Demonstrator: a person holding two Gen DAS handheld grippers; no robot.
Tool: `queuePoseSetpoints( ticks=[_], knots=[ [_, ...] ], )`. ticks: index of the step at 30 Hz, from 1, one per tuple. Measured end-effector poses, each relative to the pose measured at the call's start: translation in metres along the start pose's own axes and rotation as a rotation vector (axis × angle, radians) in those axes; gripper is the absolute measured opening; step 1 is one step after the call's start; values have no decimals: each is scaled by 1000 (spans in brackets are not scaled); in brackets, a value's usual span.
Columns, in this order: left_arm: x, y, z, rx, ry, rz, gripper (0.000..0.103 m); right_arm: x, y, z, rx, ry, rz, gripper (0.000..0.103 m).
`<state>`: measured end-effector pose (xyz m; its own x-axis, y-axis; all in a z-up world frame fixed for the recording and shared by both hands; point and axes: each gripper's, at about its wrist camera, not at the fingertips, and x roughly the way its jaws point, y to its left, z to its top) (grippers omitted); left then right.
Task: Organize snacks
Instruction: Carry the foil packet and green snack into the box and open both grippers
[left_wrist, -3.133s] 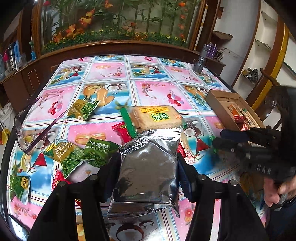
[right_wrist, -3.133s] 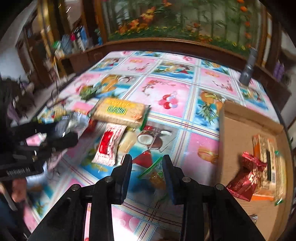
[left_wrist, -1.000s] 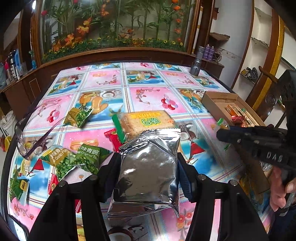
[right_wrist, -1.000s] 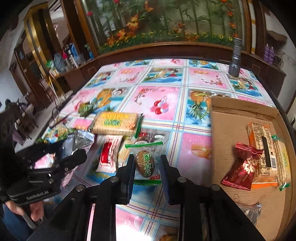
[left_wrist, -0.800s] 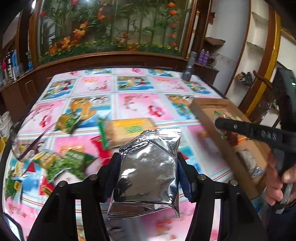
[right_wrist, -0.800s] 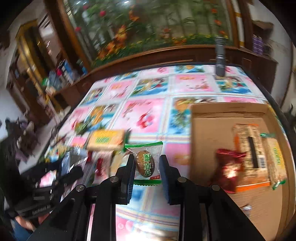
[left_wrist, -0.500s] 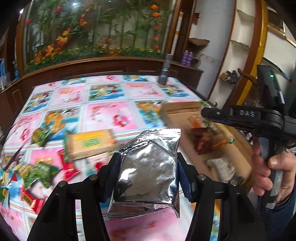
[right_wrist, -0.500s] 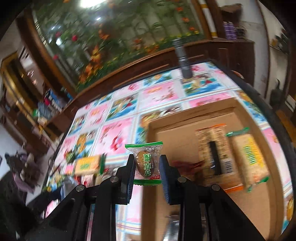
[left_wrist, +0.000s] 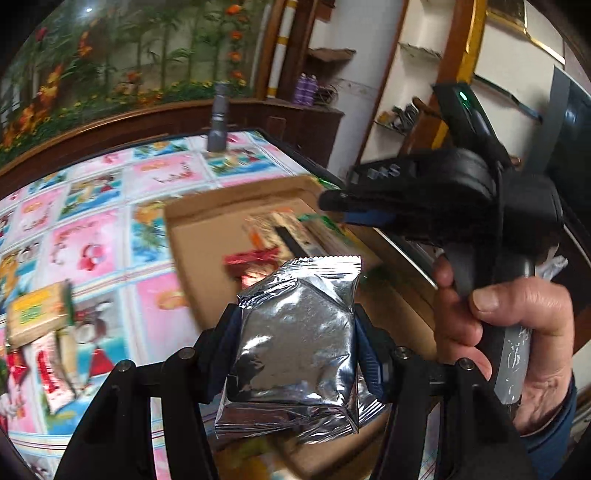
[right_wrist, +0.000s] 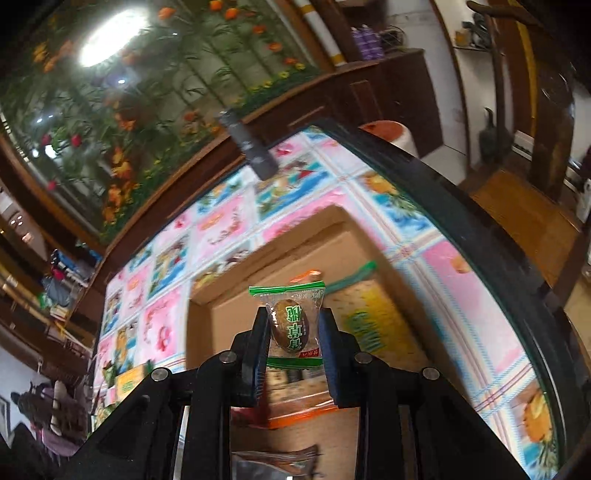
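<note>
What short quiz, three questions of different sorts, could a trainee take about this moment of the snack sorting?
1. True or false: the left gripper holds a silver foil packet.
2. What does the right gripper hold? A) a red wrapper B) a clear packet with green edges C) nothing
3. Fill in: both grippers are above the cardboard ___.

Key
1. True; its jaws clamp the packet's sides.
2. B
3. box; it already contains a yellow biscuit pack and a red wrapper.
</note>
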<state>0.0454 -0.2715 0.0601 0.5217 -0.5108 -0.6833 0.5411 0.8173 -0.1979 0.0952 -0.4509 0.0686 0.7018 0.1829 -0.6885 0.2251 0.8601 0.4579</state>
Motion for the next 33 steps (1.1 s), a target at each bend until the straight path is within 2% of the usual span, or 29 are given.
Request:
queuePoseSetpoints(
  ticks=[6, 13, 22, 33],
  knots=[
    [14, -3, -10, 10, 34, 0, 58, 9, -1, -3, -20, 44, -54, 28],
    [10, -4, -15, 17, 35, -16, 58, 16, -1, -7, -42, 73, -87, 28],
    [14, -2, -13, 15, 36, -31, 58, 20, 2, -9, -63, 92, -102, 30],
    [2, -5, -14, 22, 18, -71, 58, 12, 4, -8, -58, 64, -94, 30]
  ],
)
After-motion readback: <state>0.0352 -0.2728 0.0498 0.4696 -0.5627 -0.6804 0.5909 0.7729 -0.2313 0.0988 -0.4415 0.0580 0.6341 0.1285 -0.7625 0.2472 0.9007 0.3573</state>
